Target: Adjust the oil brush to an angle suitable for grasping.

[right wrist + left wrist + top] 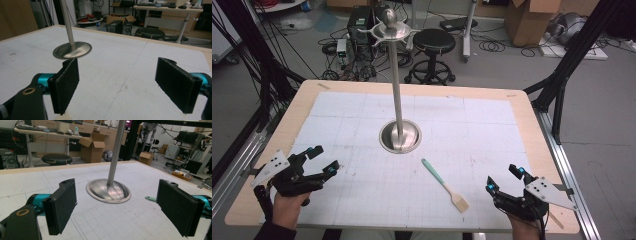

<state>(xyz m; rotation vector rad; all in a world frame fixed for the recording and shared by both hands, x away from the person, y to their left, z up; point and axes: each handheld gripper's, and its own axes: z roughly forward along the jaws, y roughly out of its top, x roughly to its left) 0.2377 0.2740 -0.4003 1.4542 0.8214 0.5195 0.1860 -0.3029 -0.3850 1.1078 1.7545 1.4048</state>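
Observation:
A metal stand [398, 90] with a round base [400, 136] and a hooked top rises from the middle of the white gridded mat. A brush with a mint-green handle and a pale wooden head [445, 184] lies on the mat, right of centre and nearer the front. My left gripper [323, 160] rests at the front left, open, with nothing between its jaws. At the front right sits my right gripper [503, 178], open and empty too. In the left gripper view the base [108, 191] and the brush handle tip [150, 199] lie ahead. The right gripper view has the base [72, 50] at upper left.
The wooden table [532, 125] borders the mat. Beyond the far edge stand a black stool [433, 47], electronics with cables, and cardboard boxes [532, 20]. Black frame legs [562, 75] flank the table on both sides.

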